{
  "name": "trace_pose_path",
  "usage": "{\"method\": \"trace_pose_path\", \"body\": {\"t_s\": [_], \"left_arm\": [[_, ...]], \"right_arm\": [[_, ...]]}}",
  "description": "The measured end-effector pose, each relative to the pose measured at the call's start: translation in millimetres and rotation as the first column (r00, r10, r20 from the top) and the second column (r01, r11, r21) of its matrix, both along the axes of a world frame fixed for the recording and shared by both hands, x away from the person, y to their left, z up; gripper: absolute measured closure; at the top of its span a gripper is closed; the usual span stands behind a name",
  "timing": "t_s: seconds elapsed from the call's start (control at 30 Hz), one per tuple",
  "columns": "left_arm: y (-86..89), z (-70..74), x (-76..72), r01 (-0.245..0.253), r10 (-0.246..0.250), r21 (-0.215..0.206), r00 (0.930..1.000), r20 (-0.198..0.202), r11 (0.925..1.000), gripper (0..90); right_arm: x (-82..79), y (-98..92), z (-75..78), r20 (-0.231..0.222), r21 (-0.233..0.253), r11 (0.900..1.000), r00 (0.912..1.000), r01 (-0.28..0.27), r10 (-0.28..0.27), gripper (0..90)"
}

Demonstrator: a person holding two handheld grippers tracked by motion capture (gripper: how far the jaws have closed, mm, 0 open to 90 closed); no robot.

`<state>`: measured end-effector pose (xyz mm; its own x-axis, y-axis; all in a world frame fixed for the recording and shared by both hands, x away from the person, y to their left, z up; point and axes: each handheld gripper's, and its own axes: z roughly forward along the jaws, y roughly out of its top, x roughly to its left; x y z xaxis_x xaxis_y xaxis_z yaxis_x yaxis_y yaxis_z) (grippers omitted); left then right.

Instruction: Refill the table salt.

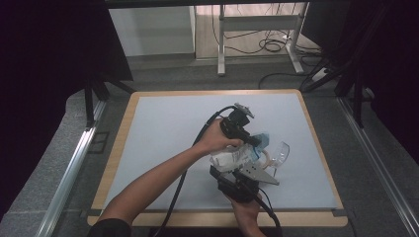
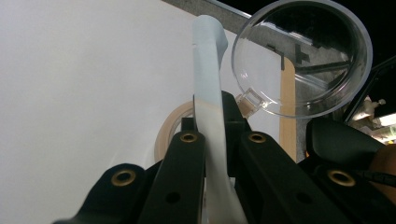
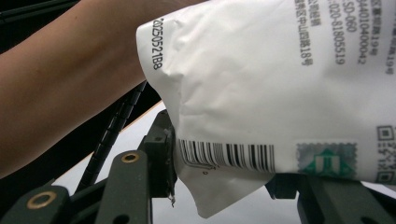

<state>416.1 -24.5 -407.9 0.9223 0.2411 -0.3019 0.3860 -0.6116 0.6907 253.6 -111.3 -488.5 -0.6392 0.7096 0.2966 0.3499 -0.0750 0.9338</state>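
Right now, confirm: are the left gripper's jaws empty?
No, the left gripper has its jaws shut on a pale blue strip.

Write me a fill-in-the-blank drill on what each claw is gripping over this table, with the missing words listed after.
1. The left claw is shut on a pale blue ____ that stands up between its jaws.
2. The right claw pinches the white pouch at the edge printed with a ____.
3. Beside the pale blue strip, the round clear lid is ____, so the floor shows through it.
4. A ring of tape lies on the ____ table mat.

Missing words: strip; barcode; transparent; white
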Motion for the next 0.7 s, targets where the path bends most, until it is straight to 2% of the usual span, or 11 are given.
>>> {"method": "trace_pose_path", "body": {"t_s": [0.7], "left_arm": [[2.1,-0.5,-0.3,-0.003,0.003,0.001,1.0000,0.002,1.0000,90.0]], "right_arm": [[0.4,1.9,-1.0,0.008,-0.010,1.000,1.0000,-0.002,0.002,53.9]]}}
